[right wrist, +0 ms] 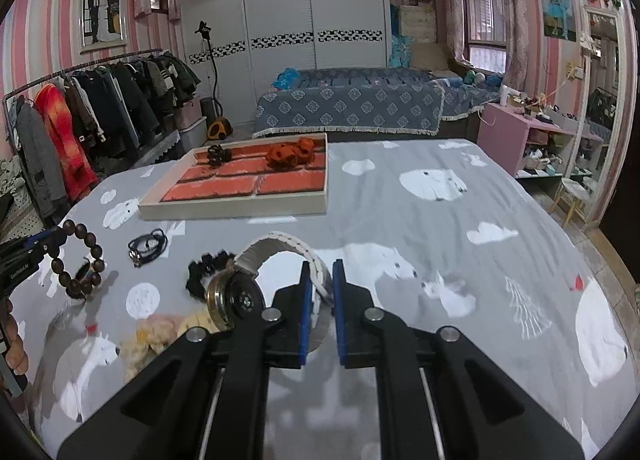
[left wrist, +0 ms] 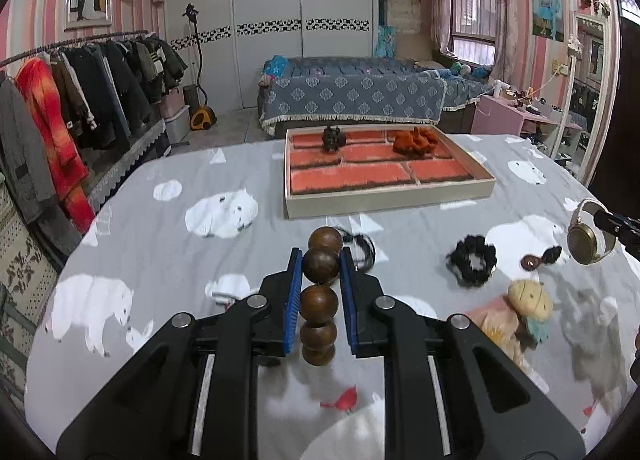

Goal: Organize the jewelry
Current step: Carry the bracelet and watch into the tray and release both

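My left gripper (left wrist: pixel 320 264) is shut on a brown wooden bead bracelet (left wrist: pixel 320 300) and holds it above the bed; the bracelet also shows in the right wrist view (right wrist: pixel 82 260). My right gripper (right wrist: pixel 321 280) is shut on the band of a wristwatch (right wrist: pixel 236 296) with a white strap, also visible in the left wrist view (left wrist: pixel 588 236). A jewelry tray (left wrist: pixel 384 203) with orange compartments lies further back, holding a dark clip (left wrist: pixel 334 137) and an orange scrunchie (left wrist: pixel 414 141).
On the polar-bear bedspread lie a black scrunchie (left wrist: pixel 472 264), a black cord bracelet (right wrist: pixel 148 246), a small brown button piece (left wrist: pixel 530 262) and a beige plush hair accessory (left wrist: pixel 528 300). A clothes rack stands left, a pink shelf right.
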Demonstrator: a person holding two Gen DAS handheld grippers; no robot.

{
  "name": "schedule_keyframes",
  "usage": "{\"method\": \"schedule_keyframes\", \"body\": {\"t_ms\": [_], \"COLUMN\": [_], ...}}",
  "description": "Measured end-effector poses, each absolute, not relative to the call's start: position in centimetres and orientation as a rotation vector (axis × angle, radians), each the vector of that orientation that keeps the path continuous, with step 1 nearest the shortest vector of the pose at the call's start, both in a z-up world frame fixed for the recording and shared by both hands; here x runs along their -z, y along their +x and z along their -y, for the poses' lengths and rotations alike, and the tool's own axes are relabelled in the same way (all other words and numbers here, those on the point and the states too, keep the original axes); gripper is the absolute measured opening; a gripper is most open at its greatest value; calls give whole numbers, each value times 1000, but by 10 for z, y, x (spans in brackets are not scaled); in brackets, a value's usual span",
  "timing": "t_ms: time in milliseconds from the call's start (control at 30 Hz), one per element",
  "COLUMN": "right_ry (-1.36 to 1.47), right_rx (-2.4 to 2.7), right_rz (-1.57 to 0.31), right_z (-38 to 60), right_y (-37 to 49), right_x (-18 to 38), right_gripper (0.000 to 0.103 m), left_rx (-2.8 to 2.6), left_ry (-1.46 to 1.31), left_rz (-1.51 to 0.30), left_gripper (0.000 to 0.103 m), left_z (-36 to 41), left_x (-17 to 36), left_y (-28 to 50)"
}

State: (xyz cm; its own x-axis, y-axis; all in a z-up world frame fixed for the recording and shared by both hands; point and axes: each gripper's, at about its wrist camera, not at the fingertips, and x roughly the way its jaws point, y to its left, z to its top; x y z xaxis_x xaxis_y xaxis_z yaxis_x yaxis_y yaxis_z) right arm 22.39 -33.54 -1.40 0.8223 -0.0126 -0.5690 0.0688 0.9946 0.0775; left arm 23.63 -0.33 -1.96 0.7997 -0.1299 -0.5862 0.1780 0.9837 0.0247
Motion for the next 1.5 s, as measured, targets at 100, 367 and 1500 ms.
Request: {"method": "schedule_keyframes", "body": {"t_ms": [100, 367, 1500], "right_ry": [109, 126, 51], "right_rx": [28, 15, 102], "right_rz": [-597, -570, -803], "right_z": [334, 324, 314], "right_y": [244, 321, 537], "right_x": [8, -14, 56], "right_gripper": [11, 11, 11], "left_rx": [165, 149, 85], "left_ry": [85, 73, 128], "left_rz": [-604, -567, -720], "left_gripper": [18, 18, 18], "left_z": [8, 24, 51], "left_x": [11, -12, 55], "left_y": [247, 303, 536]}}
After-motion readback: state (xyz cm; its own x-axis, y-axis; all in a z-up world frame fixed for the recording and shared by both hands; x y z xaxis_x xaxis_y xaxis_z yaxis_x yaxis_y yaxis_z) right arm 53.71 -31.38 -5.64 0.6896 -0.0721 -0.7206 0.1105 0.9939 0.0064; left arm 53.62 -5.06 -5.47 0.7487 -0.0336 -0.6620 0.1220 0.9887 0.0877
